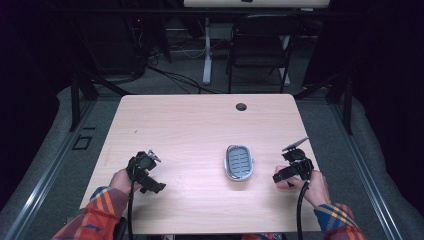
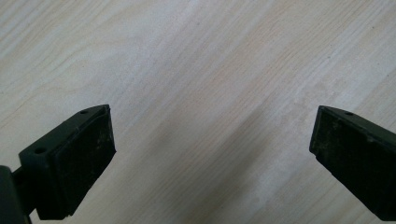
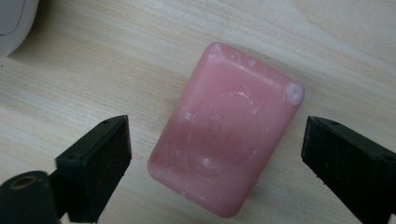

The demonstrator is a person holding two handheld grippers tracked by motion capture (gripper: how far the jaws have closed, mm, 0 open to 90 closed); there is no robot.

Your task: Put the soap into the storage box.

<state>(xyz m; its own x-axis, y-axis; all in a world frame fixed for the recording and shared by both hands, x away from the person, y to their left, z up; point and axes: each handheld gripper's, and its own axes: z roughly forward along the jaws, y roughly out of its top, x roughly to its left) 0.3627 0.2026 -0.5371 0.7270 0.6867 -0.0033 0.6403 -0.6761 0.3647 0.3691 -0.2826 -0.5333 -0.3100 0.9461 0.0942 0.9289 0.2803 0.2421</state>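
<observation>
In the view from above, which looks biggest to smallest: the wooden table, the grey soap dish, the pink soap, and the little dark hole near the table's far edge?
1. Table, by far the largest.
2. Soap dish.
3 and 4. Unsure: the hole is small, and the pink soap is mostly hidden beneath the right gripper, so ranking them isn't fair.

The tabletop [image 1: 190,125] is of light wood with a fine grain and rounded corners, and it has a small dark round hole [image 1: 241,106] near its far edge, at the upper middle of the frame. A grey soap dish [image 1: 239,162] lies on it right of centre. A pink bar of soap [image 3: 226,128] lies flat on the wood at the lower right.
</observation>
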